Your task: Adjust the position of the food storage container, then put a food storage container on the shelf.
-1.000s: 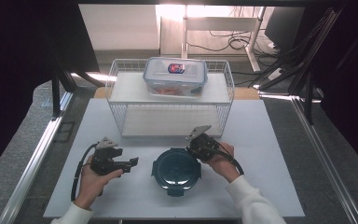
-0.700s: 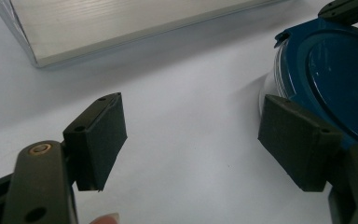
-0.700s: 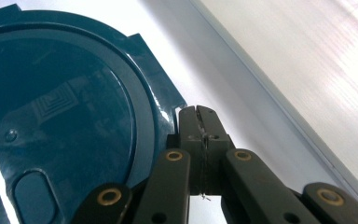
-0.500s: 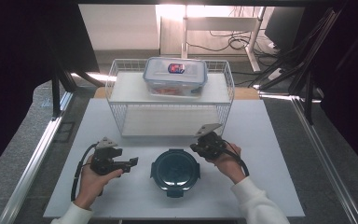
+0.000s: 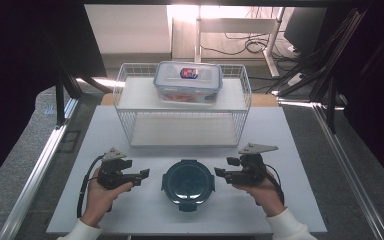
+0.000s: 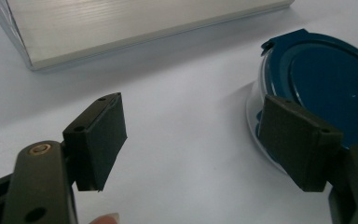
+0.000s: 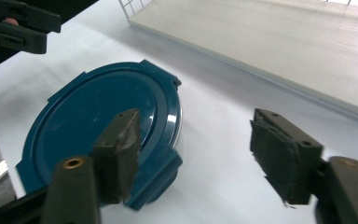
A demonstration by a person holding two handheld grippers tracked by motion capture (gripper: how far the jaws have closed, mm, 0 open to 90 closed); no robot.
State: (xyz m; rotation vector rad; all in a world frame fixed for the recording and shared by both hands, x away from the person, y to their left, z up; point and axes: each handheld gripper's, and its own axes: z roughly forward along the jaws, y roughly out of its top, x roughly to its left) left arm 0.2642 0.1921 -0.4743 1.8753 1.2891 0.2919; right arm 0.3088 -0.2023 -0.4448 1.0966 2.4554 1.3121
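The round blue container (image 5: 188, 184) sits low in the frame's centre on the bench (image 5: 300, 150). The left tool (image 5: 141, 176) and right tool (image 5: 220, 172) flank it, both wide and empty.

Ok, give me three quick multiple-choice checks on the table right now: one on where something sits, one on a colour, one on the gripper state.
1. Where is the round container?
A. On the white table between the two grippers
B. On top of the wire rack
C. Inside the wire rack's lower level

2. What colour is its lid?
A. Red
B. Dark blue
C. Yellow

3. How do the left gripper and the right gripper stand?
A. Both shut on the container
B. Left shut, right open
C. Both open, holding nothing

Answers:
1 A: the high view shows it on the table in front of the wire rack.
2 B: both gripper views show a dark blue lid.
3 C: each gripper view shows its jaws wide apart over bare table.
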